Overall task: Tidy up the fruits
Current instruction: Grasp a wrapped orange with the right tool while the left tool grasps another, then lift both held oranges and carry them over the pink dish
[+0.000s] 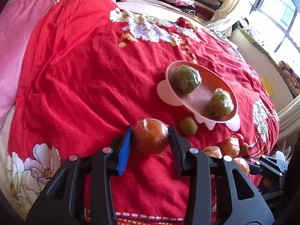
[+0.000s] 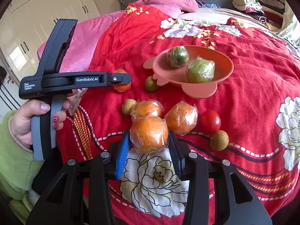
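My left gripper (image 1: pixel 151 136) is shut on a plastic-wrapped orange (image 1: pixel 151 137), low over the red bedspread; it also shows in the right wrist view (image 2: pixel 121 80). My right gripper (image 2: pixel 149 140) is shut on another wrapped orange (image 2: pixel 149 134). A pink bowl (image 2: pixel 223 75) holds two wrapped green fruits (image 2: pixel 177 56) (image 2: pixel 199 71); the bowl also shows in the left wrist view (image 1: pixel 196 101). Two more wrapped oranges (image 2: pixel 146 109) (image 2: pixel 181 118), a red tomato (image 2: pixel 211 121) and small brownish-green fruits (image 2: pixel 219 140) (image 2: pixel 151 83) (image 2: pixel 128 106) lie on the bedspread.
The bed carries a red floral bedspread (image 2: pixel 253 60) with pink pillows (image 2: pixel 168 1) at its head. Folded clothes (image 2: pixel 249 1) are stacked at the far right. White wardrobes (image 2: pixel 46 5) stand on the left, a window (image 1: pixel 281 16) on the right.
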{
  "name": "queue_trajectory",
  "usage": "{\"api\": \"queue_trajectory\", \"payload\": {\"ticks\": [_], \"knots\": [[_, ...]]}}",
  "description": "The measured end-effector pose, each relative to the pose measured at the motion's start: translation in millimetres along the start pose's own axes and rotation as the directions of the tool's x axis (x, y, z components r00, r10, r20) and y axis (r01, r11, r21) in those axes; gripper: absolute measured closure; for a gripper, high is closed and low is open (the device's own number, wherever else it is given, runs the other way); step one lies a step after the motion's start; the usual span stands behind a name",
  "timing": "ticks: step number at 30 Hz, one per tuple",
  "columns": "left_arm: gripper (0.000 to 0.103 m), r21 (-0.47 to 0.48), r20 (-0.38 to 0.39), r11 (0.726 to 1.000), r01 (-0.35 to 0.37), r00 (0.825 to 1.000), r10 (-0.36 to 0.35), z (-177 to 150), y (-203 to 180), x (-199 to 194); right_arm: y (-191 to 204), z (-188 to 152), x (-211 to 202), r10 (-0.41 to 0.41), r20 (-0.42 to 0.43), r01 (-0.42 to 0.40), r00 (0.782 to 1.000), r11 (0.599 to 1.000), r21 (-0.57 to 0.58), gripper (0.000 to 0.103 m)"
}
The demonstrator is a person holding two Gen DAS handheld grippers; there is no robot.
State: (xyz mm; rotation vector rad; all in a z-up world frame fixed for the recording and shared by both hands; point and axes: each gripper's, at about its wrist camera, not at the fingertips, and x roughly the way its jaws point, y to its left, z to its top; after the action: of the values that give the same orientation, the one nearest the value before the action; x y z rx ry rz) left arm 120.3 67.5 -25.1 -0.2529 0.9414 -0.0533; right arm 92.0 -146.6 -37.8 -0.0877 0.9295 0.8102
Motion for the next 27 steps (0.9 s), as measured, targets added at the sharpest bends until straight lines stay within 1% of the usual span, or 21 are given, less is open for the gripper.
{"api": "queue_trajectory", "payload": {"ticks": [4, 13, 20, 27], "knots": [[0.074, -0.004, 0.011, 1.0, 0.031, 0.999, -0.031, 1, -3, -8, -2, 3, -8, -0.005, 0.021, 0.005, 1.0, 1.0, 0.007, 0.064], [0.074, 0.026, 0.009, 0.999, 0.039, 0.999, -0.039, -1, -16, -12, -8, 7, -17, -0.006, 0.047, 0.005, 0.999, 1.0, 0.023, 0.064], [0.074, 0.042, 0.033, 0.998, 0.046, 0.998, -0.048, 10, -25, -20, -15, 15, -28, -0.014, 0.078, 0.012, 0.997, 1.0, 0.028, 0.064], [0.074, 0.057, 0.033, 0.997, 0.056, 0.998, -0.058, 21, -38, -17, -28, 26, -39, -0.037, 0.114, 0.033, 0.993, 0.999, 0.039, 0.064]]}}
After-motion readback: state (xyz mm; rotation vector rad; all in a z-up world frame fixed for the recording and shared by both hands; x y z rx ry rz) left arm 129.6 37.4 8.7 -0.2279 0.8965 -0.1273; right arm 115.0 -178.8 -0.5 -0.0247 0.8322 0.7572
